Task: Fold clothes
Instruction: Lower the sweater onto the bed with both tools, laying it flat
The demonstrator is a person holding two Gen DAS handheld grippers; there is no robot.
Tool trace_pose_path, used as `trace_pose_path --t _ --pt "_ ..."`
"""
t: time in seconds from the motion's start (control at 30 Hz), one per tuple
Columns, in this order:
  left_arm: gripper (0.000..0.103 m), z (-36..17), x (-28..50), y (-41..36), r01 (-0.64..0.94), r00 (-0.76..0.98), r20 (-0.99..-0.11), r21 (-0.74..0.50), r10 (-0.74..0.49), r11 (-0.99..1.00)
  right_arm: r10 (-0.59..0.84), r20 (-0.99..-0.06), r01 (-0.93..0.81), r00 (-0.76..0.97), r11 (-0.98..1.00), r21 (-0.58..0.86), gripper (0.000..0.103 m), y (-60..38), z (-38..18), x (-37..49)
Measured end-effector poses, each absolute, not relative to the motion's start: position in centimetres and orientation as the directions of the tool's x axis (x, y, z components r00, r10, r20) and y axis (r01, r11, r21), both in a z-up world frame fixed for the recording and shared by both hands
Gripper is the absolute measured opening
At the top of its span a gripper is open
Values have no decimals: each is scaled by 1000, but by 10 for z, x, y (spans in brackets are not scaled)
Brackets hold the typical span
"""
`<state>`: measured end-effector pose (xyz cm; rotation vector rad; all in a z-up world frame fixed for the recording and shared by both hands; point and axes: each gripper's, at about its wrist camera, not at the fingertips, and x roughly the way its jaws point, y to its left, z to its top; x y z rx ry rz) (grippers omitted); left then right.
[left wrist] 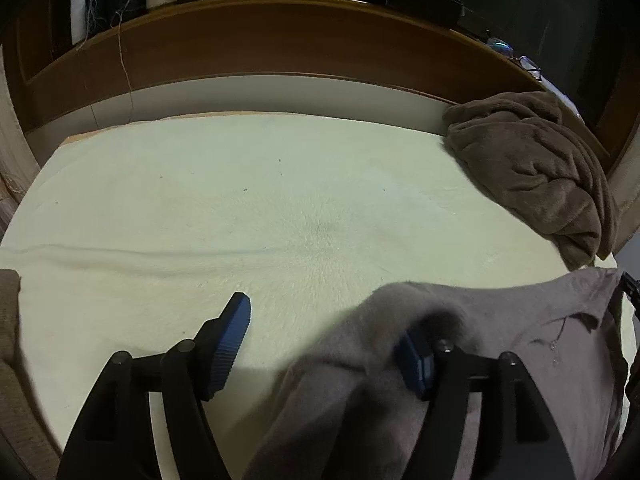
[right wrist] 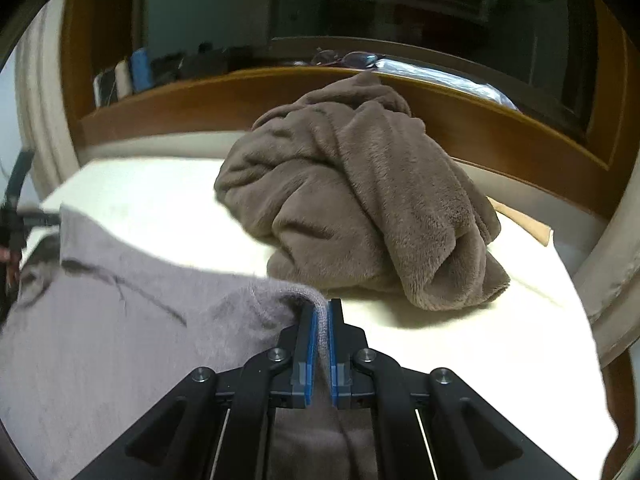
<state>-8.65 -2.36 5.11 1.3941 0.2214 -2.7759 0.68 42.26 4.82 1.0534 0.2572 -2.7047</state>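
On the cream bedspread (left wrist: 280,200) the grey sweater (right wrist: 120,320) lay limp and light, best taken by its hem, its edge pinched in the right gripper (right wrist: 322,312), the left gripper (left wrist: 324,344) spread wide, gripping nothing.

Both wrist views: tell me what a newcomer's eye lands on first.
A crumpled brown fleece blanket heaped at the far right of the cream bed cover stands out first. Next comes the grey knitted garment in the foreground: the right gripper has its jaws shut on an edge, while the left gripper stands open over it.
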Motion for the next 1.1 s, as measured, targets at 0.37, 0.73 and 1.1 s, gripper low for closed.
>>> trace_pose_path --t 0.37,0.73,1.1 --pt "72 53 -66 0 -55 -589 -808 23 14 -998 -212 -715 396 -666 -913 -98 5 413 52 32" --pt "72 35 -109 15 -59 -525 -851 23 11 -998 -235 -808 465 -540 -884 -53 5 376 10 -34" --pt "72 36 -123 -16 115 -548 -837 -93 15 -989 -231 -700 242 -676 -967 86 5 405 23 -81"
